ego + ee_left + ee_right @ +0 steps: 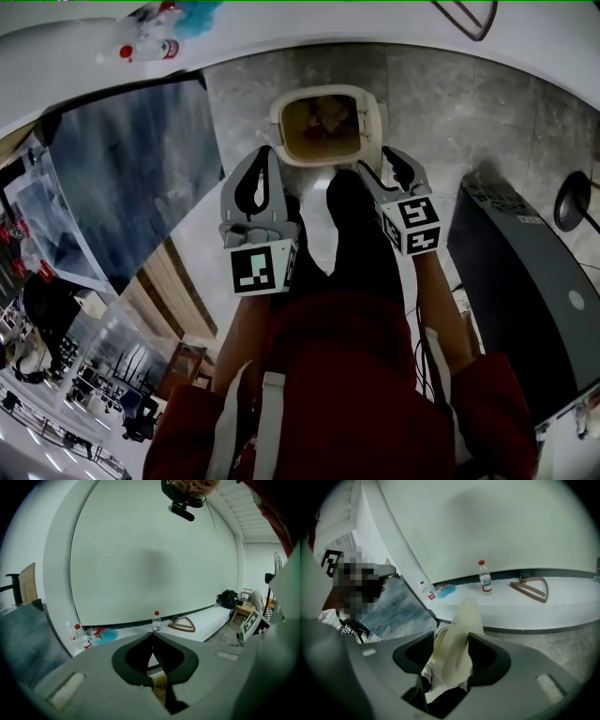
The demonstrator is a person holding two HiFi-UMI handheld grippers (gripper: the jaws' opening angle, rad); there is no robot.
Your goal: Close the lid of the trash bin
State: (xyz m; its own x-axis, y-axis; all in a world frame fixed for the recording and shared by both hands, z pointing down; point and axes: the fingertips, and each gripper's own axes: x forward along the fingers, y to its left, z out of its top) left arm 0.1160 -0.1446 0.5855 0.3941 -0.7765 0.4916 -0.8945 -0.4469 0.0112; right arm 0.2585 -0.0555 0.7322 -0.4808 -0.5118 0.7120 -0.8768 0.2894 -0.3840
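A cream trash bin (281,122) stands on the grey floor ahead of the person's feet, its mouth open and rubbish showing inside. In the right gripper view its cream lid (464,616) stands upright between the jaws of my right gripper (452,637). The jaws are spread wide, with a gap on the lid's left side. In the head view my right gripper (378,161) is at the bin's near right corner. My left gripper (270,155) hovers by the bin's near left edge. Its tips meet in its own view (152,635), with nothing between them.
A white ledge (553,606) along the wall carries water bottles (485,578), a blue cloth (447,590) and a wooden triangle (532,588). A dark glass panel (131,178) leans at the left. A black case (525,281) stands at the right. The person's dark-trousered legs (361,234) are just behind the bin.
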